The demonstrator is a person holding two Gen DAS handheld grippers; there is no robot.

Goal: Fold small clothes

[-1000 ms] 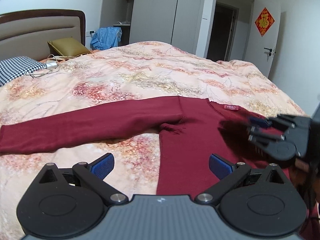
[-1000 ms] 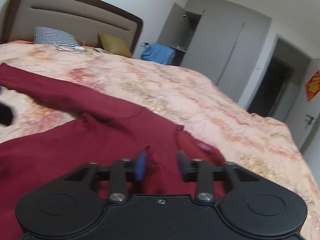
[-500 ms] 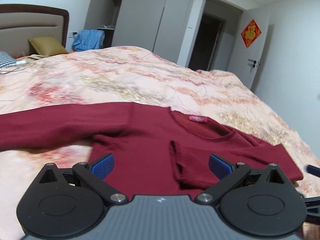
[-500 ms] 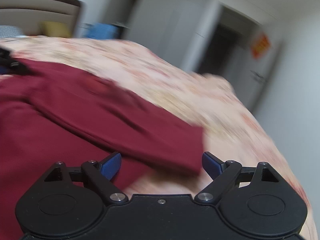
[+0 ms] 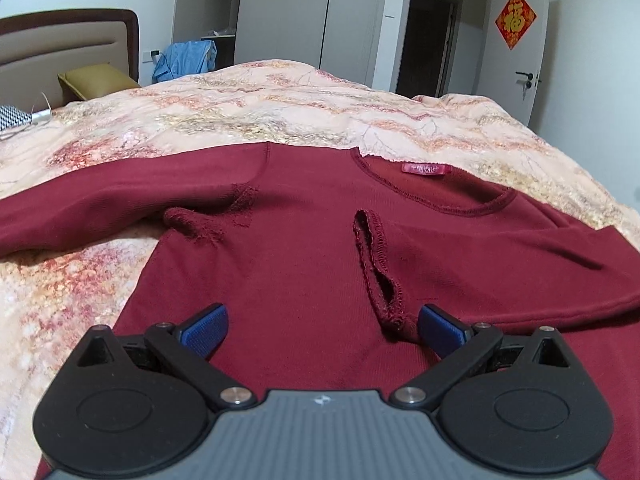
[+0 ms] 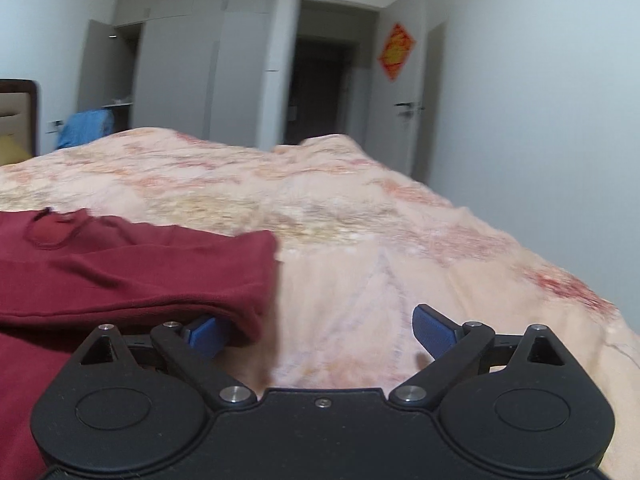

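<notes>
Since a second ago the right sleeve [image 5: 500, 264] has been carried across the chest of the dark red top [image 5: 304, 264] and let go; its frayed cuff [image 5: 378, 268] is now seen lying on the body of the garment, just in front of the left gripper [image 5: 322, 322]. The right gripper [image 6: 320, 330], which was pinched on that cuff a second ago, has been swung out to the folded shoulder edge [image 6: 256, 280]; its jaws have just been opening and are now spread wide, with only the corner of the fold draped against the left-hand pad and nothing clamped between them. The left gripper has been brought lower and nearer over the chest; its jaws are likewise held well apart, with cloth beneath them but none gripped.

The top is spread face up on the floral quilt [image 5: 304, 108], collar label [image 5: 426, 169] toward the far side of the bed; the left sleeve [image 5: 100, 208] is stretched out flat toward the headboard [image 5: 68, 44] and remains unfolded.

It is judged that the first sleeve fold has been completed and released; the opposite sleeve is probably to be taken up next and laid across in the same way, before the body is doubled over. The folded sleeve lies slightly rumpled, so some smoothing may be wanted.
</notes>
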